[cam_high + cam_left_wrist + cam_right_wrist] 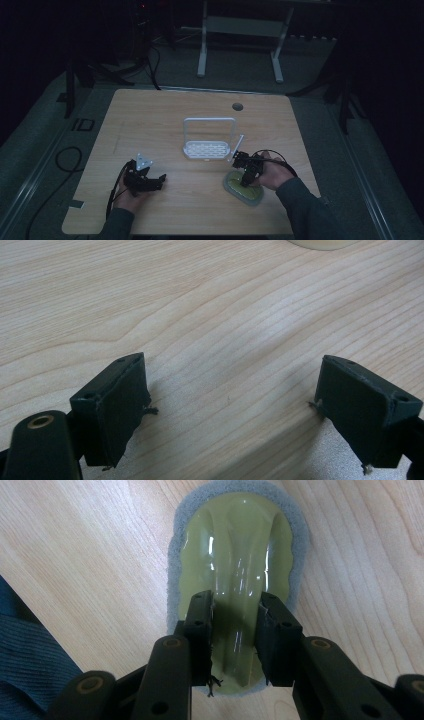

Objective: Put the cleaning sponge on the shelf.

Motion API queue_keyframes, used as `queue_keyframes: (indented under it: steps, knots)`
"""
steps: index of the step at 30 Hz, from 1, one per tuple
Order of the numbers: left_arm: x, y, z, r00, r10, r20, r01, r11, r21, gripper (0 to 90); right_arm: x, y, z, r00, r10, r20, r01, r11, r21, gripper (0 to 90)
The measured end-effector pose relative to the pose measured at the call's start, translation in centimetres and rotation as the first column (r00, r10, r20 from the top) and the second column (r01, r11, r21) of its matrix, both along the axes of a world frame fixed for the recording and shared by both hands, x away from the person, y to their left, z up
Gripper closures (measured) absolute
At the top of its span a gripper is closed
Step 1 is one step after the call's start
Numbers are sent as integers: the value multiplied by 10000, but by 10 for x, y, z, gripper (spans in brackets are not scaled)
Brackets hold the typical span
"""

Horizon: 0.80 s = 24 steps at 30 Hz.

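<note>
Resting at the lower left of the high view, the left gripper (161, 180) lay low on the tabletop (165, 112), its jaws spread wide with nothing but bare wood grain between them; it looked parked there, out of the way. Toward the middle of the frame stood a small white rack (207, 148) with a tall wire handle, perhaps waiting to receive something. At the lower right, the right gripper (234, 625) pointed down over a greenish, glossy brush-like pad with a grey foam rim (235, 555), which lay flat near the tabletop's front edge. Its jaws straddled the raised central ridge, close on either side; whether they were already pinching it I could not tell.
</note>
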<state>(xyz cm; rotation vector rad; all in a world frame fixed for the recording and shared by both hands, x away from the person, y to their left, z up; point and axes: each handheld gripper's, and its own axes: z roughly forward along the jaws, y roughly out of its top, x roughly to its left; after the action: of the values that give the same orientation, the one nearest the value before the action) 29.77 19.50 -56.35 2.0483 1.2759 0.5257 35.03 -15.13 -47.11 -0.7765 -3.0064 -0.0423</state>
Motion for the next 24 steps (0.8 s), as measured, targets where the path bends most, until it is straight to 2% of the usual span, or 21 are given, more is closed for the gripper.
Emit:
queue_keyframes:
  steps: [10, 16, 21, 24]
  knots:
    - [0, 0, 0, 10000, 0, 5, 0, 10000, -16, 138, -1, 2, 2, 9986, 382, 365, -373, 9990, -250, 717]
    - [0, 0, 0, 10000, 14, 2, -14, 10000, -25, 138, -2, 6, 4, 9948, 814, 615, -803, 9965, -215, 718]
    - [0, 0, 0, 10000, 14, 3, -14, 10000, -26, 138, -1, 8, 5, 9932, 930, 697, -915, 9955, -236, 718]
    - [0, 0, 0, 10000, 15, -1, -15, 10000, -29, 138, 0, 12, 8, 9897, 1110, 909, -1095, 9938, -212, 718]
